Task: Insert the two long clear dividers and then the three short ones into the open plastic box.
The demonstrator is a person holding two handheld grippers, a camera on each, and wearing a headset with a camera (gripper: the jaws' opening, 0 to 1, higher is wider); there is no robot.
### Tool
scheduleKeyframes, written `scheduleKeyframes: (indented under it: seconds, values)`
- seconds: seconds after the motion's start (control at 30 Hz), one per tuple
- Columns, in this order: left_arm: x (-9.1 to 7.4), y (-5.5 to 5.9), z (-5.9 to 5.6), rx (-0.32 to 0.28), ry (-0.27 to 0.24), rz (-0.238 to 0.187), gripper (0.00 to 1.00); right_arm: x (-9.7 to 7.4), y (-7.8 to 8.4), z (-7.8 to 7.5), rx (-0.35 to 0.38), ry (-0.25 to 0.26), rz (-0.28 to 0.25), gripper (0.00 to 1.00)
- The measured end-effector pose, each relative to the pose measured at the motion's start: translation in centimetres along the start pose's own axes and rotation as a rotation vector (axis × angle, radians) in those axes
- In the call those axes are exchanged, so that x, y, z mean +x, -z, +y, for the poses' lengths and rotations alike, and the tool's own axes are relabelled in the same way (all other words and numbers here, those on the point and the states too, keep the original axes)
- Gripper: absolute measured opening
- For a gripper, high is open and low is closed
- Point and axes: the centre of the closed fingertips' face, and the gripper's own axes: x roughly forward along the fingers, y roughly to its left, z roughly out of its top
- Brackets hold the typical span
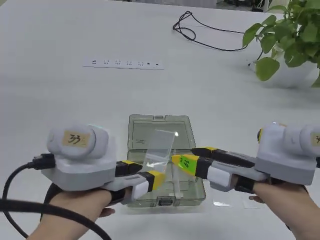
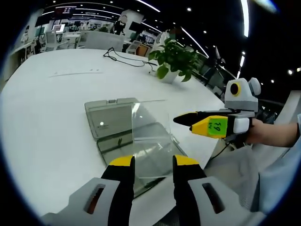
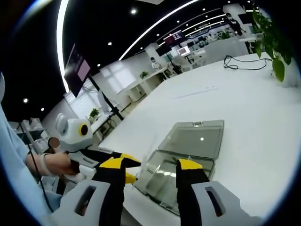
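The clear divider [image 2: 150, 136] stands tilted between the jaws of the left gripper [image 2: 153, 165], which clamp its lower end, with the open plastic box [image 1: 196, 192] just below and ahead. It looks light, stiff and slick (apt to pivot), so an edgewise hold suits. The right gripper [image 3: 150, 165] hangs alongside, jaws spread, empty.

**The count, kind by kind**

There is one open plastic box [image 1: 159, 120]. One clear divider [image 1: 161, 145] can be counted for certain. Faint clear pieces [image 1: 222, 203] lie on the surface [image 1: 50, 100] near and right of the box, too faint to number. There are two tools, the left tool [image 1: 146, 172] and the right tool [image 1: 187, 157]. Two hands show, a left hand [image 1: 75, 210] and a right hand [image 1: 280, 200]. Farther off are one black cable [image 1: 200, 32], one white strip [image 1: 122, 63] and one potted plant [image 1: 290, 35].
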Motion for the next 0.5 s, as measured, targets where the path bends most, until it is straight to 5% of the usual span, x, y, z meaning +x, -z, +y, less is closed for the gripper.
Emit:
scheduleKeyframes:
  seconds: [0.5]
  values:
    - [0.7,-0.3,-1.3,0.019,-0.01,-0.045,0.3,0.9,0.6,-0.1,0.153,0.056,0.01,0.11]
